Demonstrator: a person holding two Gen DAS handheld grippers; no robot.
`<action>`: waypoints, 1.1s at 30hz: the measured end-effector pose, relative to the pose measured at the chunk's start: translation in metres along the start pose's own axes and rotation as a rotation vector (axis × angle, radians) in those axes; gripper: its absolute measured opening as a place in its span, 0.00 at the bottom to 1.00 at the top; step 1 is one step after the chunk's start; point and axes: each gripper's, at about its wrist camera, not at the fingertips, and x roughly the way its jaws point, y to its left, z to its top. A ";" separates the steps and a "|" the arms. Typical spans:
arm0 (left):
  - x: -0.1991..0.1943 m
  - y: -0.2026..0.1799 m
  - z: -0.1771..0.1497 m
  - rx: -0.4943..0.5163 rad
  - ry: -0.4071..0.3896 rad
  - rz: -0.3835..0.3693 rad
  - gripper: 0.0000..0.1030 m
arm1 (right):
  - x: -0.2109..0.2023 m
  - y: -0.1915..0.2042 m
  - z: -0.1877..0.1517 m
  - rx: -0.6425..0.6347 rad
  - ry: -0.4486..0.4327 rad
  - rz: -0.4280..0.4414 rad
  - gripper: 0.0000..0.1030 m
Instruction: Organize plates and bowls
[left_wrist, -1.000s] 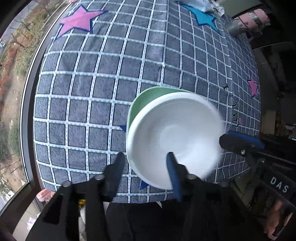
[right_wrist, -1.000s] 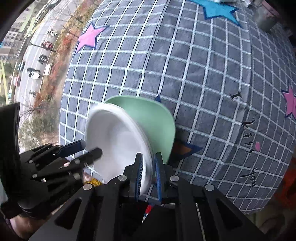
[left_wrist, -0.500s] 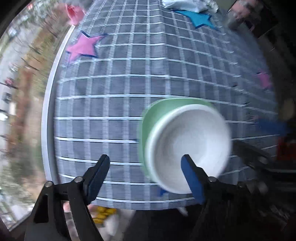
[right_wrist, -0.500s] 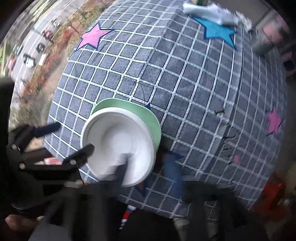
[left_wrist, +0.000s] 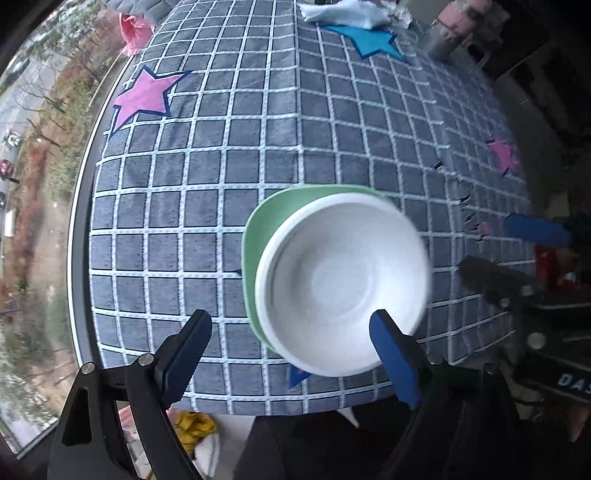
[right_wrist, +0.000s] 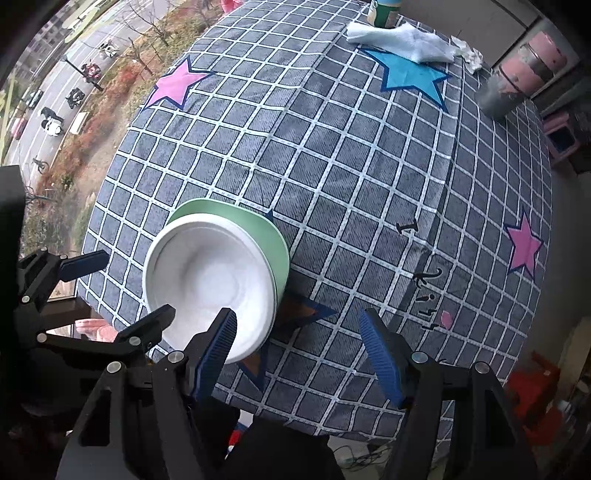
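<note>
Green plate mostly hidden under white bowl; only far and left rim shows. Bowl's right edge blurred in left view. Orange star half covered by bowl and plate. Bottle cut off by top edge in right view. Letters on tablecloth too small to read. Things under table unclear.

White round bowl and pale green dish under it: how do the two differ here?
The white round bowl is circular, while the pale green dish has a squarer outline with rounded corners. The white bowl sits on top, its whole inside visible; of the green dish only a strip of rim shows beyond the white bowl. Both rest stacked, open side up, near the edge of the grey checked tablecloth, and no gripper holds either.
</note>
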 end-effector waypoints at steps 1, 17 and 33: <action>-0.001 -0.003 0.001 0.003 -0.006 0.014 0.87 | 0.000 -0.001 -0.001 0.002 -0.001 0.001 0.69; -0.041 -0.021 0.000 0.060 -0.159 0.276 0.87 | -0.008 -0.014 -0.003 0.020 -0.032 0.009 0.69; -0.021 -0.012 -0.007 0.030 -0.017 0.194 0.87 | -0.006 -0.010 -0.006 -0.001 -0.022 0.002 0.69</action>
